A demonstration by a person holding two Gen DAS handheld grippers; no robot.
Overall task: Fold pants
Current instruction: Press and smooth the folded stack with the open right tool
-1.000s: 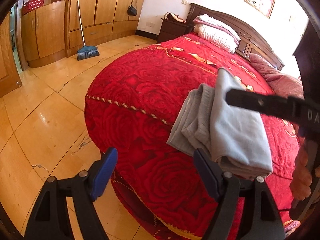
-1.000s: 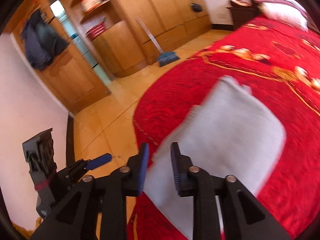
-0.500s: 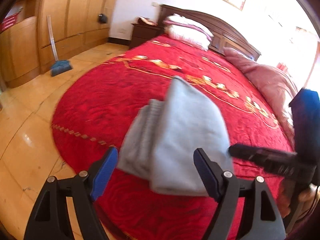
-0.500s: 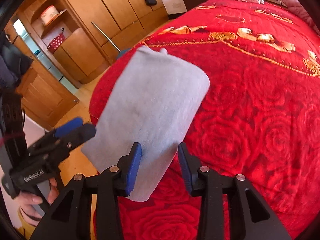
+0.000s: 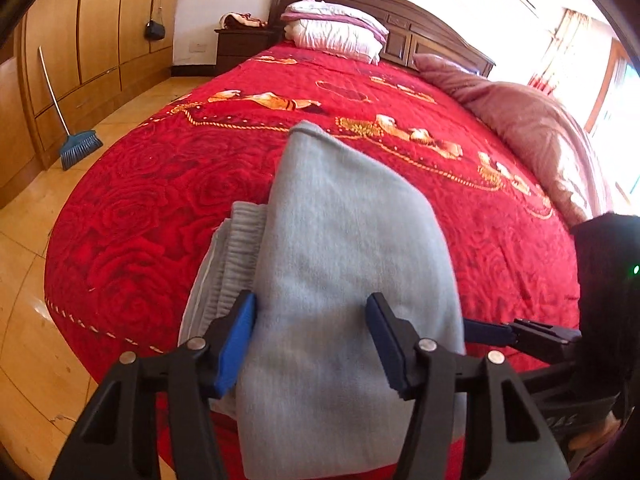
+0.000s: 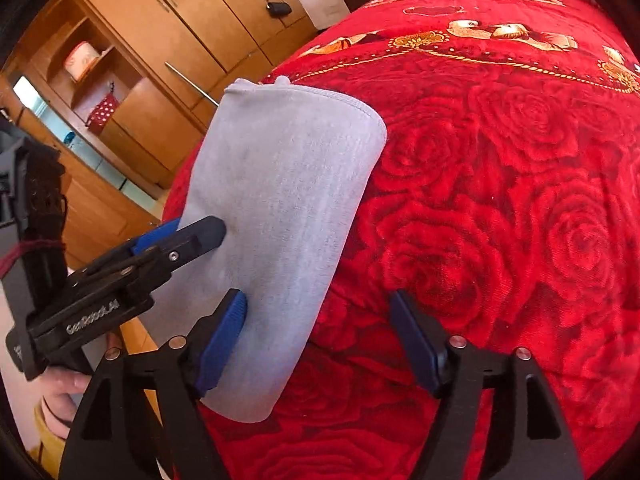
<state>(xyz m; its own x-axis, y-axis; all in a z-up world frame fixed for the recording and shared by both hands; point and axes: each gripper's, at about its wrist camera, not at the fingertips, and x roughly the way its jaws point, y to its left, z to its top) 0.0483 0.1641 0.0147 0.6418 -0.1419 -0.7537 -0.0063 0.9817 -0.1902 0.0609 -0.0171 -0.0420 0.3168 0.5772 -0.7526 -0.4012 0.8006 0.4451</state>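
The light grey pants [image 5: 340,264] lie folded in a thick bundle on the red bed cover [image 5: 168,184] near the bed's foot edge. Their ribbed waistband [image 5: 236,256] sticks out on the left. My left gripper [image 5: 312,344] is open, its fingers [image 5: 234,344] straddling the near end of the bundle from above. My right gripper [image 6: 320,344] is open at the bundle's [image 6: 280,216] right side, one finger [image 6: 222,340] against the cloth and the other over bare cover. The left gripper also shows in the right wrist view [image 6: 192,236], over the bundle.
The bed cover [image 6: 500,200] stretches far ahead. Pillows [image 5: 336,32] and a pink quilt [image 5: 528,128] lie at the head. A blue broom [image 5: 76,148] leans on the wooden wardrobe [image 5: 100,32] left of the bed. The wooden floor [image 5: 24,280] runs below the bed edge.
Both grippers have swung in over the folded pants. The right gripper has opened wider. The left gripper now straddles the bundle's near end.
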